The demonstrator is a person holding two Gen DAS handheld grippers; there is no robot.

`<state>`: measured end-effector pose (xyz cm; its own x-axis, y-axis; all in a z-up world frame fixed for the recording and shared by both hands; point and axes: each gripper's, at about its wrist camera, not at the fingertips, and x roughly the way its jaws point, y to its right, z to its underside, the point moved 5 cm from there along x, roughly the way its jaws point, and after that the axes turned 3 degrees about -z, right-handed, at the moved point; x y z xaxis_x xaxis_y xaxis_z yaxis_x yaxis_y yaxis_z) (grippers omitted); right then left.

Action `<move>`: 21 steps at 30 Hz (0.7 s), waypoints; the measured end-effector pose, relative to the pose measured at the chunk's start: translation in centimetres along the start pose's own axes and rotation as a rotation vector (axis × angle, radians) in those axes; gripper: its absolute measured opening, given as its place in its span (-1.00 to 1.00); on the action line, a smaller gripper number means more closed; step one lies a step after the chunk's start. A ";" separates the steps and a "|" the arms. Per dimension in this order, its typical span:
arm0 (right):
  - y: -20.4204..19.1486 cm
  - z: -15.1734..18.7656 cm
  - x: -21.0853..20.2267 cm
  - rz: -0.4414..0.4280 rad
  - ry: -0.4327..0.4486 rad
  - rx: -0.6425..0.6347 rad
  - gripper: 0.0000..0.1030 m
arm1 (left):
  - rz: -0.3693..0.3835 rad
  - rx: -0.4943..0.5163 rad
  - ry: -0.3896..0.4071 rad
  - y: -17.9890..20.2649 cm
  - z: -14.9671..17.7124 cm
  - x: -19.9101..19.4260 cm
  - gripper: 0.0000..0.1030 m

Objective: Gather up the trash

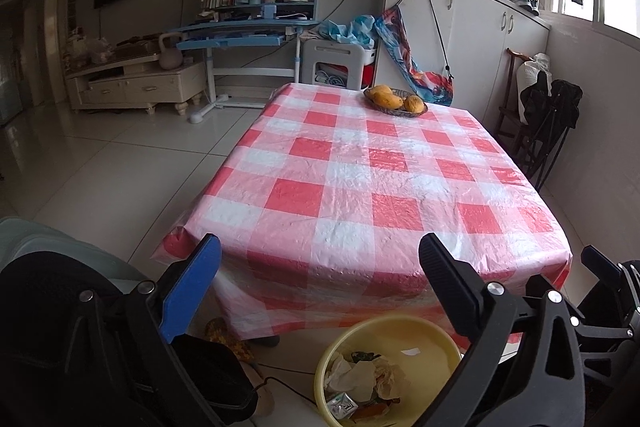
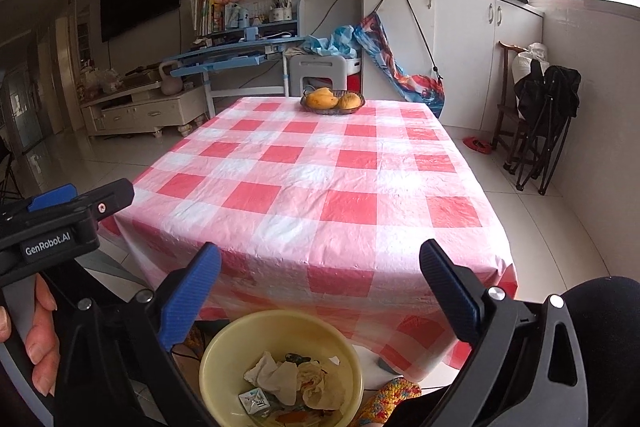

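Below the desk's (image 2: pixel 320 187) near edge: yellow bin (image 2: pixel 224 355) holding crumpled paper (image 2: pixel 280 377) | left claw (image 1: pixel 320 255) wide open, empty | right claw (image 2: pixel 320 259) wide open, empty

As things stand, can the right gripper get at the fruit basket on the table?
Probably not without moving in. The right gripper hangs open over the yellow bin at the near edge, while the fruit basket sits at the far edge. Only bare tablecloth lies between.

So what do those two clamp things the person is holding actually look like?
Each is a black plastic frame with silver bolts. The left gripper and right gripper both carry one blue ribbed finger and one black ribbed finger. The left one's body bears white lettering, "GenRobot.AI". The person wears dark clothing.
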<state>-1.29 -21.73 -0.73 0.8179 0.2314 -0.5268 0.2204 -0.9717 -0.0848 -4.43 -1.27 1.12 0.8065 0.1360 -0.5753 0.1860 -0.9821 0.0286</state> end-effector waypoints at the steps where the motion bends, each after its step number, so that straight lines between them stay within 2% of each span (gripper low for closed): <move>1: 0.3 -0.1 0.0 0.005 0.002 0.010 0.85 | -0.004 -0.001 0.003 0.0 0.0 0.0 0.86; 21: 0.7 -0.2 -0.2 0.006 0.007 0.040 0.85 | -0.015 0.030 0.021 0.4 -0.1 -0.5 0.86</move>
<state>-1.17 -22.42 -0.54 0.8230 0.2258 -0.5213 0.1942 -0.9742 -0.1154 -4.68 -1.74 1.52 0.8156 0.1529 -0.5581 0.1811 -0.9834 -0.0047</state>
